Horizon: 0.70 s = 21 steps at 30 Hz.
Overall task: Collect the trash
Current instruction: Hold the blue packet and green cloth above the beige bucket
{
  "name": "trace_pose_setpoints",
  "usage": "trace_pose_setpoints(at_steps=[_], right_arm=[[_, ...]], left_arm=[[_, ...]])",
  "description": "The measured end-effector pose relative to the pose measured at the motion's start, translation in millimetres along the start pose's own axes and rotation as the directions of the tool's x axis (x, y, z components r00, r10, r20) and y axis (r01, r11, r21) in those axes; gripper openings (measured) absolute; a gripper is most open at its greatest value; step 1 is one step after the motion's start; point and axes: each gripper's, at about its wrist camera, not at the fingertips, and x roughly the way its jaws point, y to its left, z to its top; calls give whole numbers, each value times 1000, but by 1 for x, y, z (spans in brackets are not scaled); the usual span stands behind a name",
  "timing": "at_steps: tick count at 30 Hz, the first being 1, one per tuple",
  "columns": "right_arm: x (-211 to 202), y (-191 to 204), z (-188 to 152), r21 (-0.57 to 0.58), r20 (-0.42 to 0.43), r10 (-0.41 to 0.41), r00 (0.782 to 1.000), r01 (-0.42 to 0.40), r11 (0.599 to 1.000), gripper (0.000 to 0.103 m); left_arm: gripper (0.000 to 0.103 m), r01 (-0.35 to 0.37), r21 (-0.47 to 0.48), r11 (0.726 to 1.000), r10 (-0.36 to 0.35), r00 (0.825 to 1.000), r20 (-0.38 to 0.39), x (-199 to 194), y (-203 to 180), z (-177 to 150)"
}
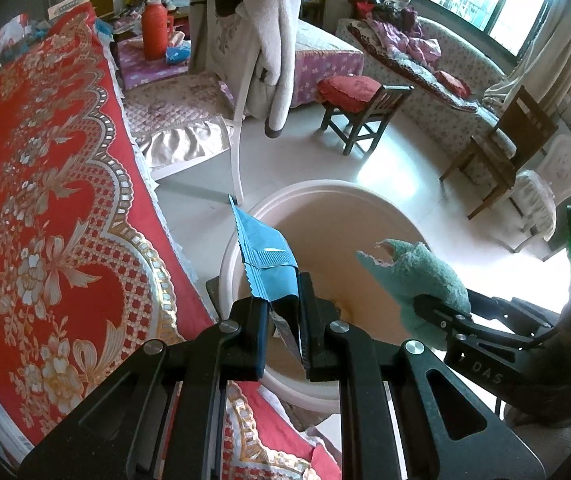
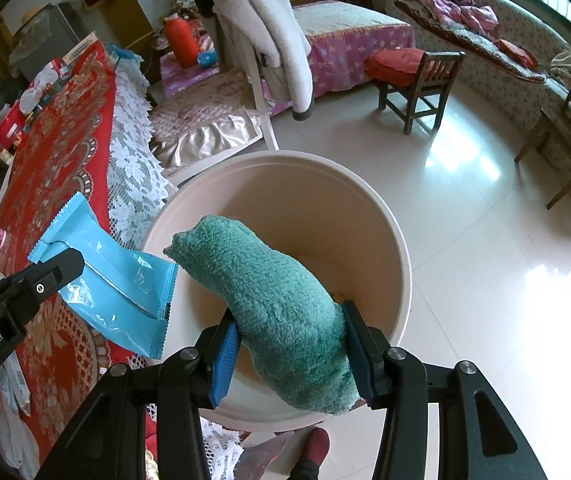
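Note:
My left gripper (image 1: pixel 283 312) is shut on a blue foil wrapper (image 1: pixel 265 256), which sticks up over the near-left rim of a cream plastic bin (image 1: pixel 309 196). In the right wrist view the same wrapper (image 2: pixel 117 276) hangs beside the bin (image 2: pixel 401 248), pinched by the left gripper (image 2: pixel 59 268). My right gripper (image 2: pixel 291 340) is shut on a fluffy teal cloth (image 2: pixel 269 292), which it holds directly above the bin's open mouth. The cloth (image 1: pixel 417 276) and the right gripper (image 1: pixel 441 316) also show at the right of the left wrist view. A yellowish scrap lies on the bin's bottom.
A table with a red floral cloth (image 1: pixel 45 200) and lace edge (image 2: pixel 133 168) stands just left of the bin, with small bottles and clutter on it. A white chair draped with a robe (image 2: pixel 269 40), a small wooden chair (image 2: pixel 417 76), a bed and a sofa stand beyond. A foot (image 2: pixel 313 448) shows below the bin.

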Motion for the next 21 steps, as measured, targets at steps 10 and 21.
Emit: trace_pose_setpoints(at_steps=[10,21], right_arm=[[4,-4,2,9,-10,-7,1000,7,1000,47],[8,-5,3,17,-22,-9,1000,9,1000,47]], left_arm=[[11,-21,6,1000,21,1000,-11,10,-3,1],[11,-34,17,999,35,999,-28,19,-8,0]])
